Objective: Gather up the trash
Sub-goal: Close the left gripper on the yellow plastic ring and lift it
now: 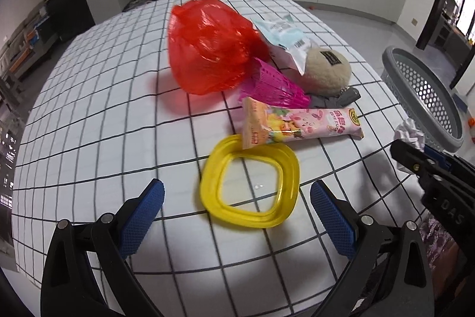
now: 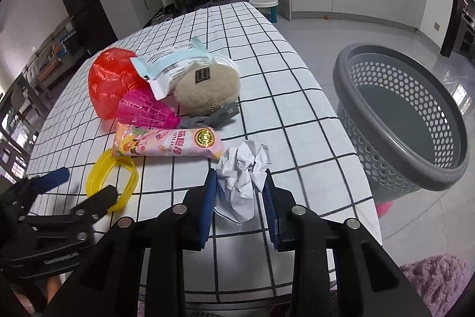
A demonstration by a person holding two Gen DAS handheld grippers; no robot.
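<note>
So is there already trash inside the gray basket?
No, the gray basket looks bare inside in the right wrist view, and the crumpled paper is between the right gripper fingers, over the table.

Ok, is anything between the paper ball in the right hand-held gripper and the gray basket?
Nothing visible. The right hand-held gripper is closed on the paper ball near the table edge, and the basket sits off that edge to the right, mouth open toward it.
</note>
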